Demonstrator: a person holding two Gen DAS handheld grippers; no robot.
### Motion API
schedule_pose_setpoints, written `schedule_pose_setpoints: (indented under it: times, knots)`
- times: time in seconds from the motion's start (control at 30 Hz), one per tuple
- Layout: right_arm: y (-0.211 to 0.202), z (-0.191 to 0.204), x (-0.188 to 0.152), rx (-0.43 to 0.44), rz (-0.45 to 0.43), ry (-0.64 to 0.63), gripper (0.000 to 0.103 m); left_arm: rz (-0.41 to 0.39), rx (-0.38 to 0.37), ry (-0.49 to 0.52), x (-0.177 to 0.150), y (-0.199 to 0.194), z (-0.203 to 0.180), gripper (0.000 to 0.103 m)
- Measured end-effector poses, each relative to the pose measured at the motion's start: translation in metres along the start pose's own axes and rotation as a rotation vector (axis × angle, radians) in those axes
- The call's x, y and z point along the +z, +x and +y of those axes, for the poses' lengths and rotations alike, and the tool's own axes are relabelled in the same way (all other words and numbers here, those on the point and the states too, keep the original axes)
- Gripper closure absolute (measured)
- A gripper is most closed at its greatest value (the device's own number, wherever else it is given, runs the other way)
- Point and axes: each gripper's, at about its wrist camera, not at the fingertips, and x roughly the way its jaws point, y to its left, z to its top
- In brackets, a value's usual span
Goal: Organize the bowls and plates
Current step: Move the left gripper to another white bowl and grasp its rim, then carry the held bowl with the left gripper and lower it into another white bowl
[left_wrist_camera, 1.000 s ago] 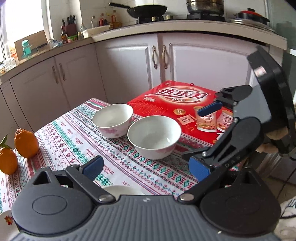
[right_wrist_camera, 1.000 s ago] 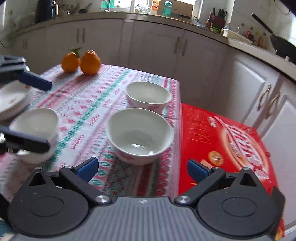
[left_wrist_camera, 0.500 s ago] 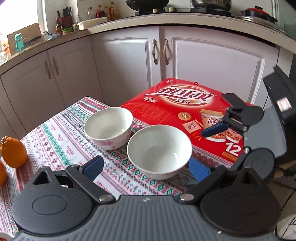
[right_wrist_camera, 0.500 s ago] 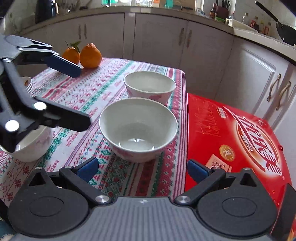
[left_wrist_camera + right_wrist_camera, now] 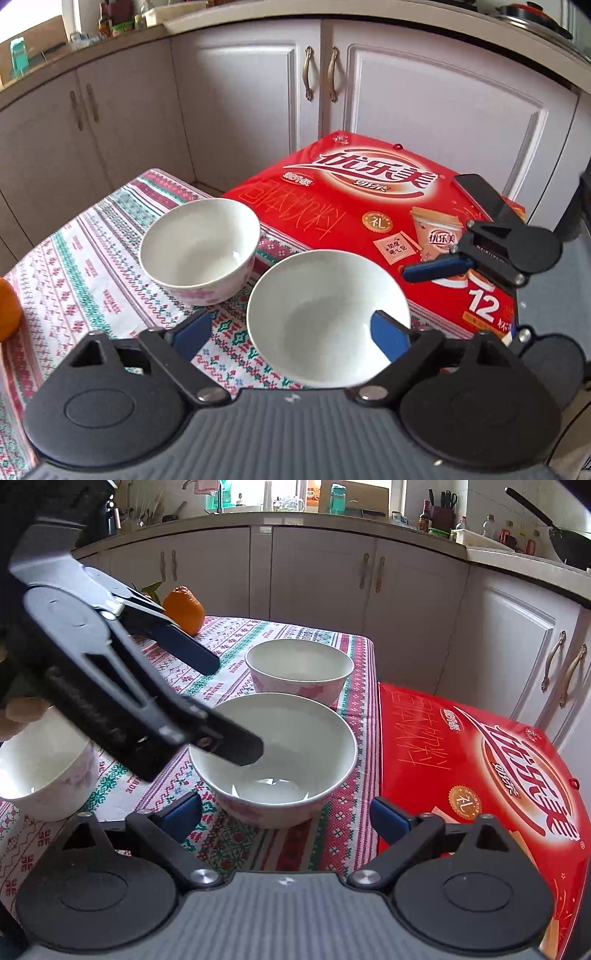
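jaws of both grippers closing, neither pressing on anything yet. left gripper (image 5: pixel 291 332): black hinged arms, blue rubbery pads, ribbed grey body; one finger reaches over the rim into the near bowl (image 5: pixel 327 317), the other stands outside it above the cloth, so the bowl's wall lies between the pads with a gap either side. right gripper (image 5: pixel 282 818): same build, jaws set wide, low at the near side of that bowl (image 5: pixel 273 760); no contact visible.

near bowl: glazed white ceramic, round, deep, smooth inside, faint pink flower print on the outer wall. stands on the desk (image 5: pixel 229 646) close to the edge that meets the red box (image 5: pixel 369 206).

far bowl (image 5: pixel 201 251): same ware and print, upright, just behind the near one, close but apart.

third bowl (image 5: pixel 40 768): same pattern, at the left edge of the right wrist view, partly hidden by the left gripper's arm.

desk cover: woven-look cloth in bands of red, green and white with small geometric motifs.

red box: glossy flat carton, chinese lettering, printed cup pictures and a large "12", level with the desk edge.

orange (image 5: pixel 184 609): round, dimpled skin, green leaf, at the far corner of the desk.

cabinets (image 5: pixel 424 103): pale panelled doors, curved brass-toned handles, behind the desk.
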Motion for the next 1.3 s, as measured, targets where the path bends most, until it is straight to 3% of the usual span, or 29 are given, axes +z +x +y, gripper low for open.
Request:
schedule_pose_setpoints:
  times: [0.07,0.17,0.23,0.67,1.3]
  knots:
    - [0.001,-0.001,0.001,0.002,0.0,-0.001,0.008,0.013,-0.013,-0.024,0.004,0.007,0.005,0.028]
    - [0.0,-0.001,0.002,0.007,-0.003,-0.007,0.011,0.031,-0.017,-0.045,0.008,0.015,0.011,0.032]
    - [0.0,0.0,0.002,0.011,-0.003,-0.019,0.015,0.047,-0.034,-0.058,0.009,0.02,0.014,0.042]
    - [0.002,0.004,0.003,0.023,-0.001,-0.049,0.026,0.088,-0.065,-0.03,0.013,0.033,0.012,0.049]
    - [-0.006,0.009,0.008,0.027,0.01,-0.049,0.026,0.09,-0.079,-0.028,0.011,0.024,0.012,0.05]
